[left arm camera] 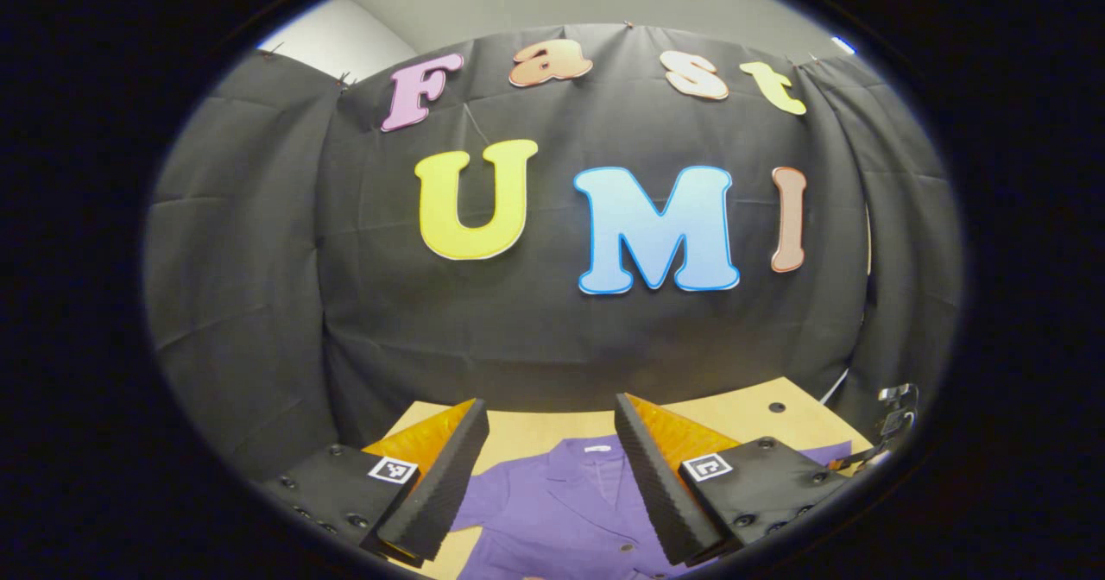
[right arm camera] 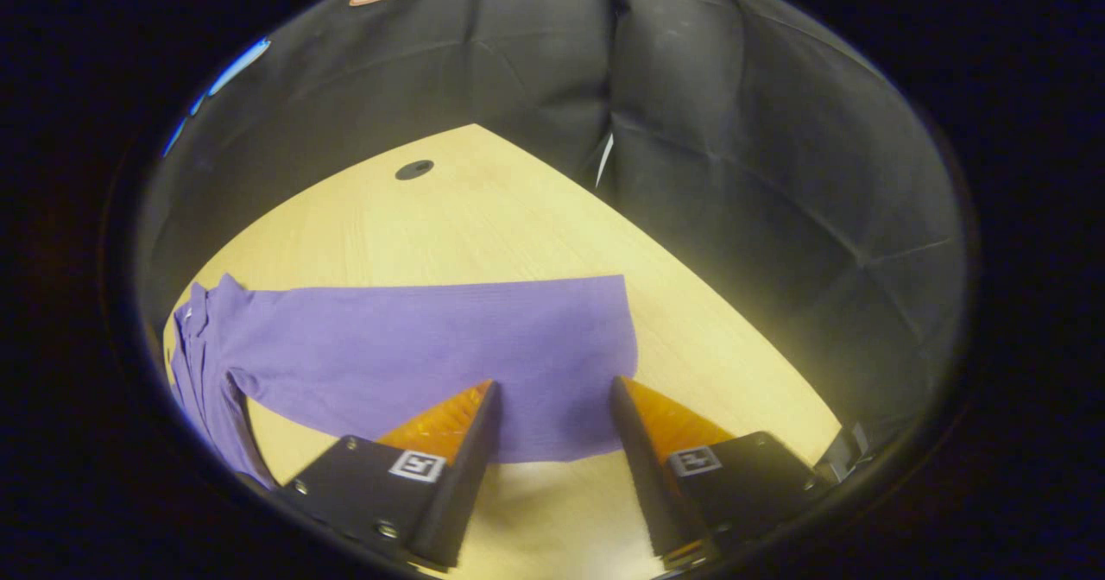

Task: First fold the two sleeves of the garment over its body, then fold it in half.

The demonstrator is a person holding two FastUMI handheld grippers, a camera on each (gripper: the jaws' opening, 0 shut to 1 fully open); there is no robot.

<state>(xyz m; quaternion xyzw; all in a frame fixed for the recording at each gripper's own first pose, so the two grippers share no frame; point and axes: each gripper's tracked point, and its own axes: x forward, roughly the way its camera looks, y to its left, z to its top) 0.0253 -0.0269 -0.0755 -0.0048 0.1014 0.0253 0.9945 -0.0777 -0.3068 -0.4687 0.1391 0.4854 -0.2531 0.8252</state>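
Bare table [right arm camera: 518,226] beyond sleeve [right arm camera: 449,347]

Black cloth booth wall [left arm camera: 552,321] hangs creased in broad folds across left gripper view, from 9 o'clock round to 3 o'clock. Above it, at 11 o'clock — pale grey painted room wall [left arm camera: 337,40]. Light wooden tabletop [right arm camera: 509,226] with fine straight grain spans right gripper view, brightly lit near 6 o'clock. Small dark round hole [right arm camera: 414,169] in tabletop at 11 o'clock. Cloth meets in deep vertical fold [right arm camera: 609,62] at 12 o'clock — table corner beneath it.
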